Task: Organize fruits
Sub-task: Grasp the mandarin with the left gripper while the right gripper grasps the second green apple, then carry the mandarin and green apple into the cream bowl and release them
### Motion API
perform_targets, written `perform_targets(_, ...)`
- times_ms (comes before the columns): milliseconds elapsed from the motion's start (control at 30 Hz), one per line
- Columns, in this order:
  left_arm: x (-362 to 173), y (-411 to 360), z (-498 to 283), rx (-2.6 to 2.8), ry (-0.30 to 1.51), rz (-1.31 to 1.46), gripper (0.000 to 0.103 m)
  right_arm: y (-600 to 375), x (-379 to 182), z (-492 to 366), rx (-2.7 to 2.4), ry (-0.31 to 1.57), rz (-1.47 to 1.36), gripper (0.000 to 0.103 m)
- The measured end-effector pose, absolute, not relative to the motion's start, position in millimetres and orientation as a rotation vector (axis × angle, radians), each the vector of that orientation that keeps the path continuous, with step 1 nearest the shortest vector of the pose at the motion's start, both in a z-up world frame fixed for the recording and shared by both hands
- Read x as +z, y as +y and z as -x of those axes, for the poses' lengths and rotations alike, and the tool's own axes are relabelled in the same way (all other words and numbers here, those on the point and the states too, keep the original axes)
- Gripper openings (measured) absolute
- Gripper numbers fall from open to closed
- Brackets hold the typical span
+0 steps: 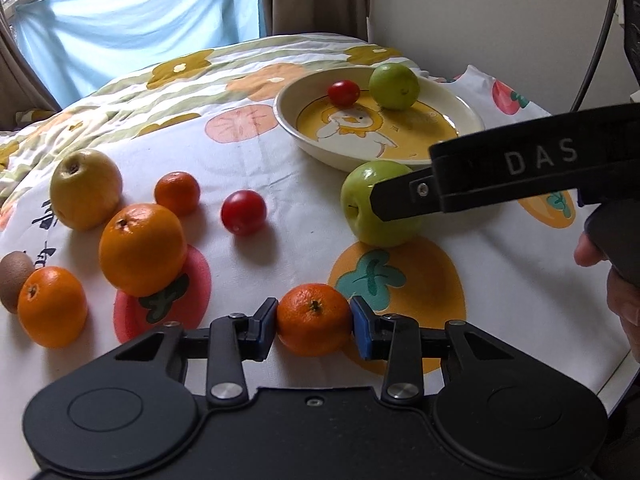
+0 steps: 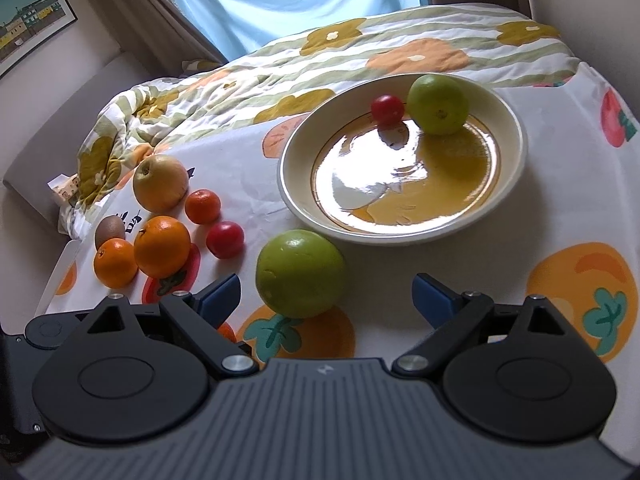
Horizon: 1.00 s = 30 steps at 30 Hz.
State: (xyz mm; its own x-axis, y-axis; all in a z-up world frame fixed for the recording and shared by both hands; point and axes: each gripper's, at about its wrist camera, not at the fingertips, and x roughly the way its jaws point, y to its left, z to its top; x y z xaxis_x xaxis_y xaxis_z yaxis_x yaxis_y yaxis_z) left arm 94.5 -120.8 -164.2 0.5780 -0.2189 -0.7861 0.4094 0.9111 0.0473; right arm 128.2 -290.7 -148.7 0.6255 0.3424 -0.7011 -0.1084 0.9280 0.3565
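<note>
My left gripper [image 1: 314, 320] is shut on a small mandarin [image 1: 314, 318] resting on the patterned cloth. My right gripper [image 2: 326, 294] is open, its fingers either side of a green apple [image 2: 300, 274] in front of the plate; the same apple [image 1: 366, 208] shows in the left wrist view, partly behind the right gripper's finger [image 1: 404, 196]. The cream plate [image 1: 296, 128] [image 2: 304, 208] holds a small red tomato [image 1: 343, 93] [image 2: 387, 109] and a green fruit [image 1: 394, 86] [image 2: 438, 104].
At the left lie a yellow apple [image 1: 84, 188] [image 2: 160, 182], a large orange [image 1: 142, 248] [image 2: 162, 246], two smaller mandarins [image 1: 52, 306] [image 1: 177, 193], a red tomato [image 1: 244, 212] [image 2: 225, 239] and a kiwi [image 1: 14, 280] [image 2: 110, 230]. A rumpled quilt [image 2: 120, 136] lies behind.
</note>
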Motion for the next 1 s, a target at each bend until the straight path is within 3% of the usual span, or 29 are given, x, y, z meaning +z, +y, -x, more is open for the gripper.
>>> perform_targets(433, -163.1, -99.2, -96.8, -0.290, 0.916, -0.157, 0.042, -272.7, -158.6, -144.1, 0.291, 0.856, -0.266, 0.103)
perform_targets(467, -162.6, -98.9, -96.2, -0.282, 0.919, -0.152, 0.042, -271.9, -158.9, -144.8, 0.297, 0.857, -0.265, 0.101)
perform_targets(533, -161.8, -97.8, -94.9, -0.264, 0.923, -0.142, 0.042, -269.7, -160.7, -146.2, 0.309, 0.877, -0.257, 0.075)
perform_targets(567, -161.1, -96.8, -94.0, -0.254, 0.926, -0.133, 0.042, -269.4, -161.2, -146.9, 0.304, 0.885, -0.252, 0.072)
perform_targets(1000, -122.5, -88.2, -79.5, -0.121, 0.879, -0.070, 0.042, -275.9, -134.5, -125.8, 0.327, 0.872, -0.267, 0.071)
